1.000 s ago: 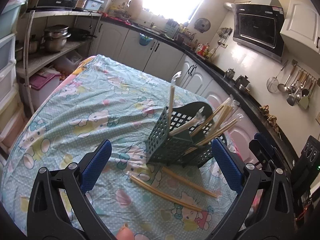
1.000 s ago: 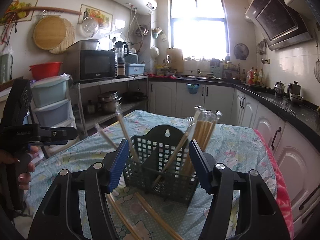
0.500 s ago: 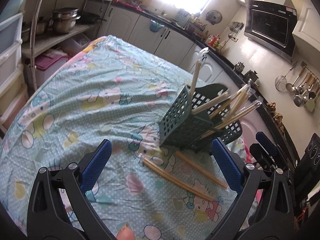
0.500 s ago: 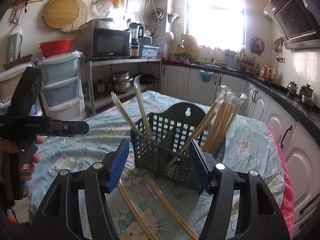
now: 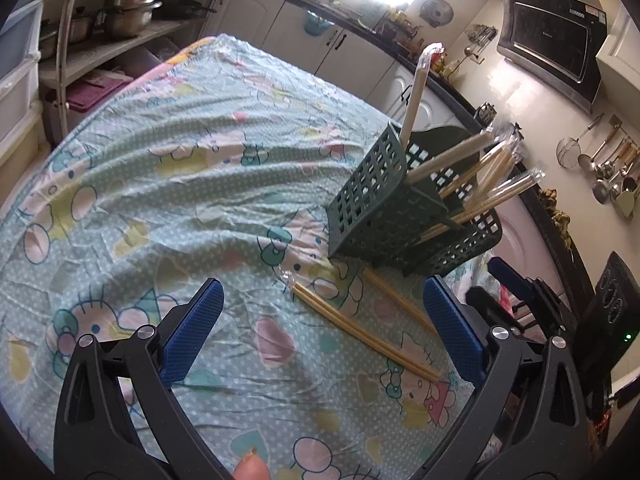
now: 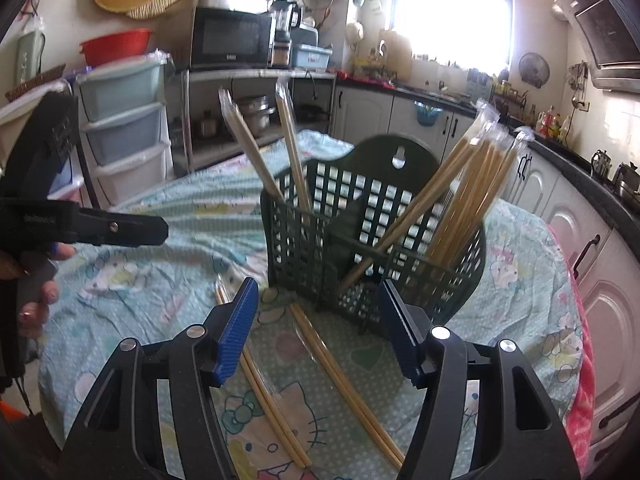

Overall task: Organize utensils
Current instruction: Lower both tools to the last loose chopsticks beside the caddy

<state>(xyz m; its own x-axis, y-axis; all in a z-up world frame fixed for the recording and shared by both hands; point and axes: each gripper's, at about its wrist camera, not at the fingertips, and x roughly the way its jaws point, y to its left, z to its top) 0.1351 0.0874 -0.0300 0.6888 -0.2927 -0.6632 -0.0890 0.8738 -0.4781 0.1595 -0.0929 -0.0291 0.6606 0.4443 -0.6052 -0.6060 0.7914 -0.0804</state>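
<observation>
In a sunlit kitchen, we hold our left gripper (image 5: 320,332) and right gripper (image 6: 316,326) over the cartoon-print tablecloth (image 5: 160,184), both with fingers spread wide and nothing between them. The dark green slotted caddy (image 6: 372,248) stands upright near the table's right edge, already holding most of the wrapped chopsticks: two pairs lean in its left compartment (image 6: 294,152) and a thick bundle (image 6: 476,192) leans in the right one. Two wrapped pairs lie loose on the cloth just in front of the caddy, one (image 6: 272,396) under our right gripper's left finger, the other (image 6: 344,384) running between its fingers. We judge the sorting mostly done, with the pick-up of these last two pairs the step in hand. The next move, as we read it, calls for lowering one gripper straight onto a pair and closing across its width; the sticks lie flat and thin on soft, wrinkled fabric, so the fingertips may snag cloth. Room is generous to the left, where the cloth lies bare; to the right the table edge (image 6: 568,280) is near, and the caddy's front wall leaves little space ahead.
</observation>
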